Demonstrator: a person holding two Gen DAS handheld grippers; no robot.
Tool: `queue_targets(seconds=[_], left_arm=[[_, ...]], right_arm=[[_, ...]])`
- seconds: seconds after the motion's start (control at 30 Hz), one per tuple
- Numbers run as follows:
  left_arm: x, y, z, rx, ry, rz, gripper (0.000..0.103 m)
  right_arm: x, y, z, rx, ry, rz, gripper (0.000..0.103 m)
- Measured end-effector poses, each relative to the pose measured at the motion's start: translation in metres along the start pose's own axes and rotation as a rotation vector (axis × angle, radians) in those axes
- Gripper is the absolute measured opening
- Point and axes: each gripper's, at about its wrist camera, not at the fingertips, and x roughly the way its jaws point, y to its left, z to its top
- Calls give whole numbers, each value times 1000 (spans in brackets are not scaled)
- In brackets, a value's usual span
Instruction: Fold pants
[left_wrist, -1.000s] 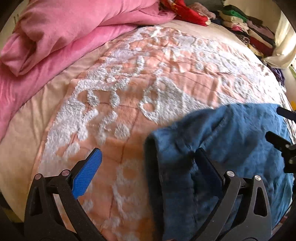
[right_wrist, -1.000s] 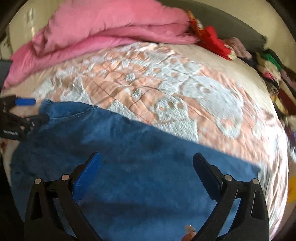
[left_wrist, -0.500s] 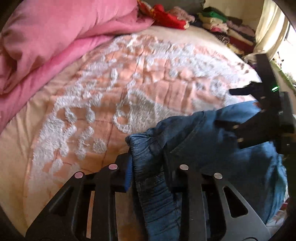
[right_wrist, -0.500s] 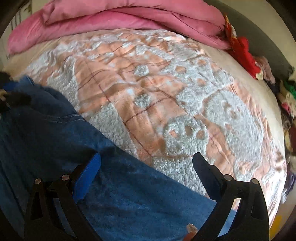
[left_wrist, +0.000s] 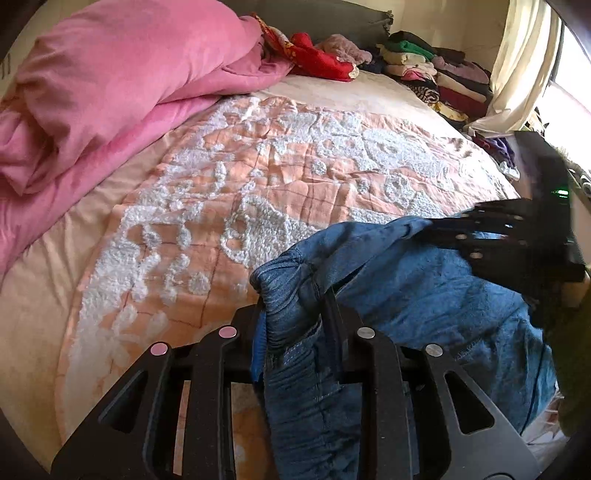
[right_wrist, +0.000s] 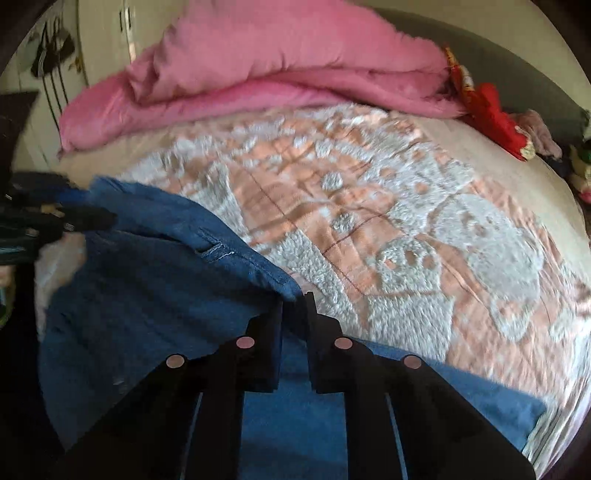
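While the blue denim pants (left_wrist: 417, 295) lie bunched on the near edge of the peach-and-white bedspread (left_wrist: 258, 177), the left gripper (left_wrist: 295, 314) is clamped on their gathered waistband, cloth spilling down between its fingers. At the pants' other upper edge the right gripper (right_wrist: 295, 317) is pinched together on a denim fold, though motion blur softens that view, so the bite looks thin. Beyond the bedspread, a pink duvet (left_wrist: 110, 85) is heaped, well apart from the pants.
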Motion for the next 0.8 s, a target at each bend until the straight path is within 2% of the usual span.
queue_targets(seconds=[0.23, 0.43, 0.6, 0.8], left_arm=[[-21, -9, -6, 22, -37, -9, 18], [-45, -25, -24, 75, -62, -22, 18], [-59, -38, -49, 125, -59, -43, 18], [-65, -42, -87, 170, -21, -58, 19]], right_arm=[[-49, 10, -21, 84, -92, 18, 10], [-95, 38, -50, 118, -143, 17, 10], [-121, 60, -80, 151, -152, 16, 10], [-129, 95, -118, 186, -110, 42, 10]])
